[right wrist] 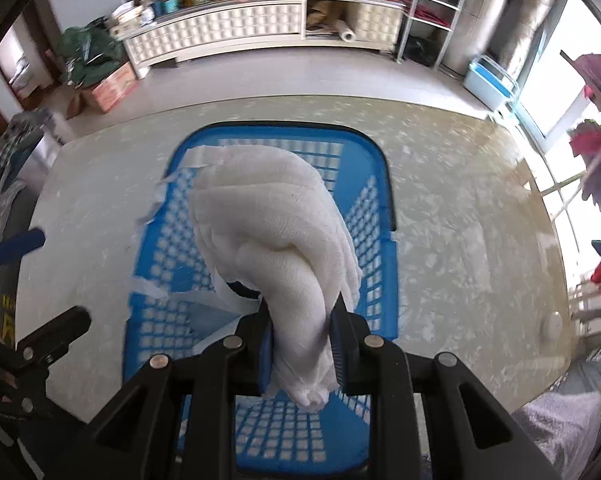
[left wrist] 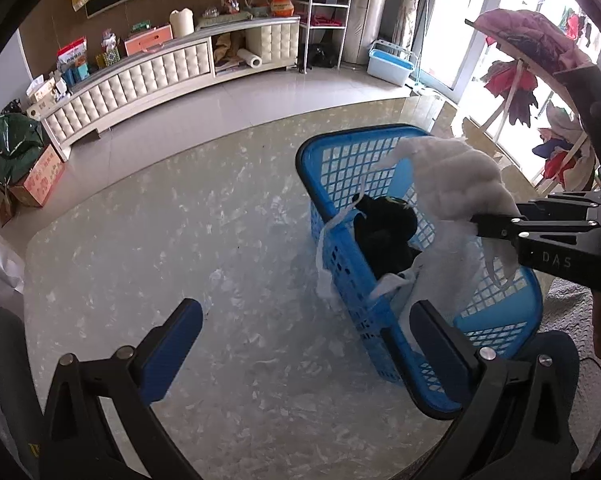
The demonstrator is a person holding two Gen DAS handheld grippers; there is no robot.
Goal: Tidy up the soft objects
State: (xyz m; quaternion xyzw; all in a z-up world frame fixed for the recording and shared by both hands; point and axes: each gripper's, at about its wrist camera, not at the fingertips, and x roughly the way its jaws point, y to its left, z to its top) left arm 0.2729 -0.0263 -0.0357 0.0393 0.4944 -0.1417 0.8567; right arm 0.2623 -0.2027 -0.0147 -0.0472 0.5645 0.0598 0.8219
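A blue plastic basket stands on the marble table; it also shows in the right wrist view. Inside it lie a black soft item and white cloth strips hanging over its rim. My right gripper is shut on a bunched white gauze cloth and holds it above the basket; the same cloth and gripper show in the left wrist view. My left gripper is open and empty, low over the table beside the basket's near end.
A grey knitted cloth lies at the table's right edge. Beyond the table are a white padded cabinet, a cardboard box, a light blue tub and a rack of colourful clothes.
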